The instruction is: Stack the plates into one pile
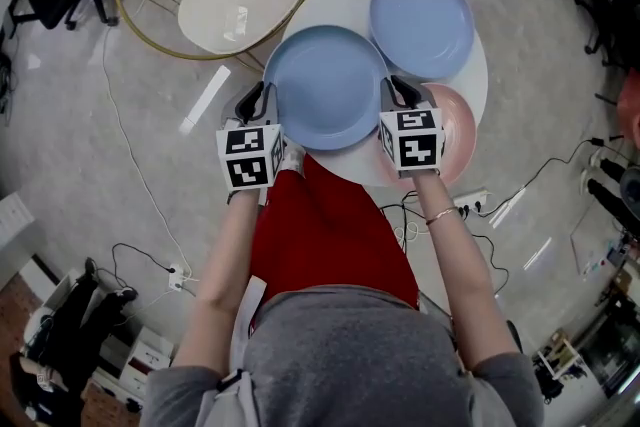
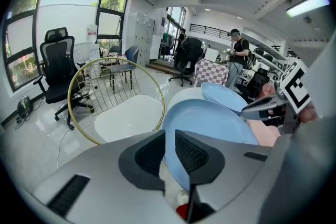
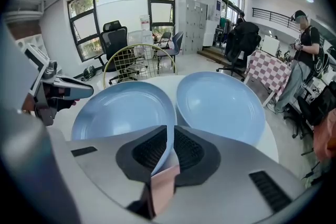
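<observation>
The left tool (image 2: 169,136) stands narrowly apart around the left rim of the near blue plate (image 1: 325,87), and its pads do not seem to press. This plate is over the tabletop's (image 1: 345,0) near side. The right tool (image 3: 170,131) pinches its right rim, above the pink plate (image 1: 458,130). Gripped on one side only, the plate may tilt and slide off. I count two blue plates, one pink plate and two tools.

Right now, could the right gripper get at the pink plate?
Probably not yet: the right gripper has its jaws shut on the rim of the near blue plate, which seems to overlap the pink plate.
</observation>
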A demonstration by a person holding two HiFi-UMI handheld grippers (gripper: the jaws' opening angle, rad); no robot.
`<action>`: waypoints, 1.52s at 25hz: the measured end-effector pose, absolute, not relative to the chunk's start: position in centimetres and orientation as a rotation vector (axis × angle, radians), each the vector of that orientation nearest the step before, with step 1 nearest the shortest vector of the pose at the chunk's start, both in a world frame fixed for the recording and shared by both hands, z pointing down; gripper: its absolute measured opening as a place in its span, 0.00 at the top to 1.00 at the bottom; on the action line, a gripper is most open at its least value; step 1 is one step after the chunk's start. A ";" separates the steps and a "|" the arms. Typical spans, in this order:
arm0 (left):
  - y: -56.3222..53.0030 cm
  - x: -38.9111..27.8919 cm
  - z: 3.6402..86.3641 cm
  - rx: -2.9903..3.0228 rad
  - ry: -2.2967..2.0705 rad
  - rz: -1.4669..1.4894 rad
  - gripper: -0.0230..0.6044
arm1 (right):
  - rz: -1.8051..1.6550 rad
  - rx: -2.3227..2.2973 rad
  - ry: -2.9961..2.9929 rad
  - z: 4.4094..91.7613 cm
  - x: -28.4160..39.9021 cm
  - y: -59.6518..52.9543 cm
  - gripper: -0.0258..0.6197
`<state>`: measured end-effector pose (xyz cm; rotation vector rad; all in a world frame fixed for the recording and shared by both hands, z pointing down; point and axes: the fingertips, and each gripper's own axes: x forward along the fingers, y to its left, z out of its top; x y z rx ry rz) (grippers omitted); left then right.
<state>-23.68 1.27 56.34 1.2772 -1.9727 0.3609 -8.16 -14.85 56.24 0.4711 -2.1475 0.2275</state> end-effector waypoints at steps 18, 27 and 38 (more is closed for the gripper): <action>1.7 -23.7 59.8 1.168 -1.910 0.368 0.74 | 0.221 0.413 -2.024 59.0 -8.2 -15.0 0.82; 2.1 -23.9 60.7 1.106 -1.897 0.353 0.84 | 0.227 0.372 -1.983 60.0 -8.1 -14.5 0.83; 2.7 -24.2 59.7 1.122 -1.859 0.257 0.91 | 0.271 0.410 -1.994 59.4 -8.0 -14.0 0.87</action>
